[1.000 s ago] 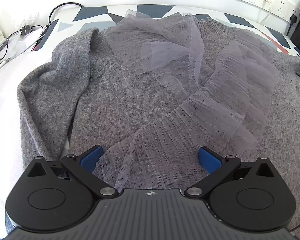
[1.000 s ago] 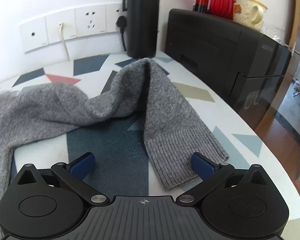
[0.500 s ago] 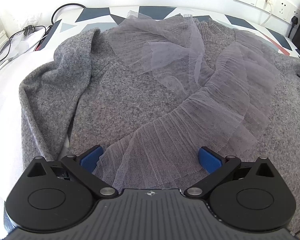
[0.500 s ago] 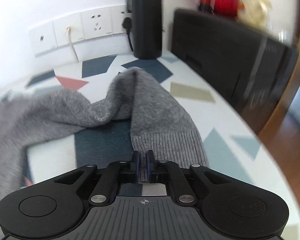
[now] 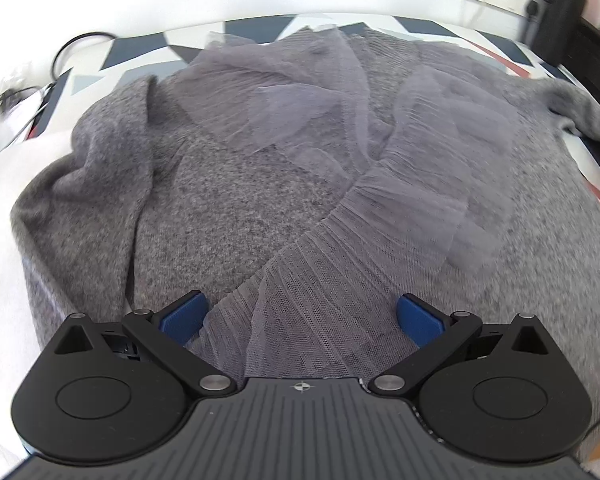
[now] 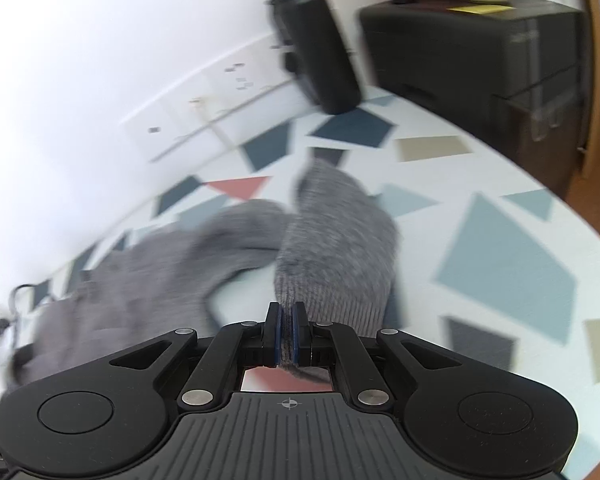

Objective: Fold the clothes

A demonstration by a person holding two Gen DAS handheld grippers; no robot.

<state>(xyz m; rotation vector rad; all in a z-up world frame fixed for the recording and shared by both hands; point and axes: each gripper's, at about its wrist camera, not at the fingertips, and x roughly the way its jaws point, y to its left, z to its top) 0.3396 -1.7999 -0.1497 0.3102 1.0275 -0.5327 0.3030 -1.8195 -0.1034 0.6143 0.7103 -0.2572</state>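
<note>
barely begun: grey sweater (image 5: 228, 208) spread flat across the patterned counter (image 6: 500, 240), tulle ruffle (image 5: 340, 248) uppermost, no fold made yet. right claw (image 6: 287, 338) clamped on the ribbed cuff of the sleeve (image 6: 336, 248), left claw (image 5: 300, 316) wide open over the hem, gripping nothing. both sleeves and body left to fold.

Fuzzy grey knit sweater (image 5: 236, 208) with sheer pleated tulle ruffle (image 5: 380, 216); matt black bottle (image 6: 316, 40)

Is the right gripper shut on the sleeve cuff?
Shut: right gripper pinches the ribbed sleeve cuff edge between its blue pads.
</note>
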